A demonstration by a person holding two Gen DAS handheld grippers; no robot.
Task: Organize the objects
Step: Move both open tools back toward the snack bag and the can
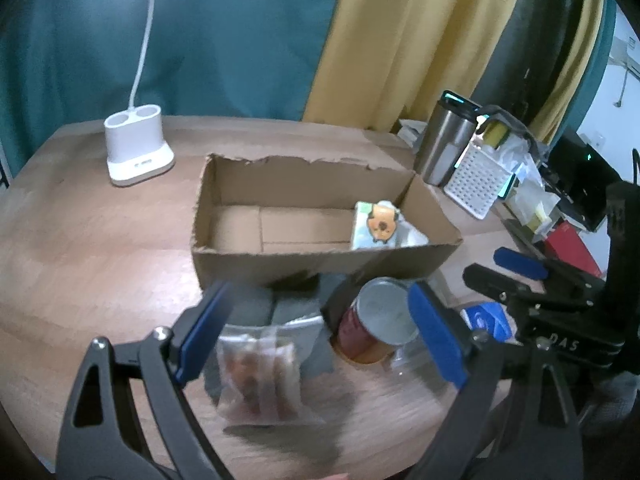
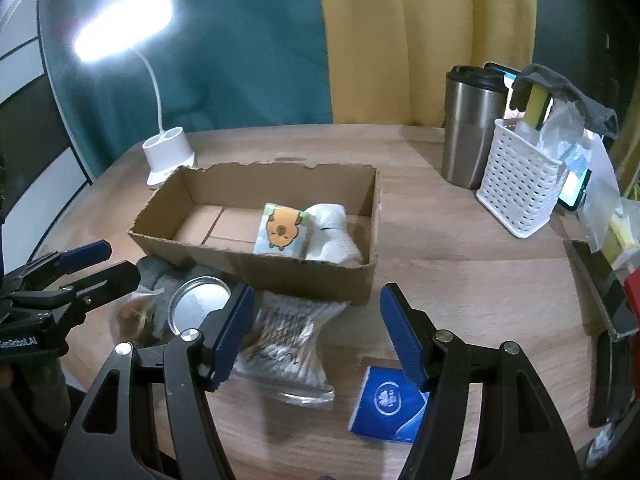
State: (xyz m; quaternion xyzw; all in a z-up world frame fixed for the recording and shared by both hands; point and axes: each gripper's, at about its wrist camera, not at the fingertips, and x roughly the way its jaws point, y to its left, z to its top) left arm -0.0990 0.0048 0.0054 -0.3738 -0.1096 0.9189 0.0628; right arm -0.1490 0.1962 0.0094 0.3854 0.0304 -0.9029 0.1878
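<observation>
- Left hand-held gripper (image 1: pixel 316 344): jaws wide, empty, over the snack packet (image 1: pixel 260 380) and can (image 1: pixel 376 320) on the bench (image 1: pixel 100 240).
- Cardboard box (image 2: pixel 360 280) holds the tissue pack (image 2: pixel 282 230) and white cloth (image 2: pixel 334 232).
- Right hand-held gripper (image 2: pixel 316 340): half open, empty; swab bag (image 2: pixel 288 340), blue pack (image 2: pixel 390 404) unsorted.

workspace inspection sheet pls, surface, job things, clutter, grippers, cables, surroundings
surface: wooden table, lit by a lamp.
job's things: torn cardboard box holds a cartoon tissue pack and a white bundle. In front of the box lie a can, a clear snack bag, a bag of cotton swabs, a blue packet and grey cloth.
clutter: steel tumbler, white basket with a sponge, lamp base.
grippers: left gripper open above the snack bag; right gripper open, nothing between its fingers.
cables: nothing seen.
surroundings: teal and yellow curtains.
</observation>
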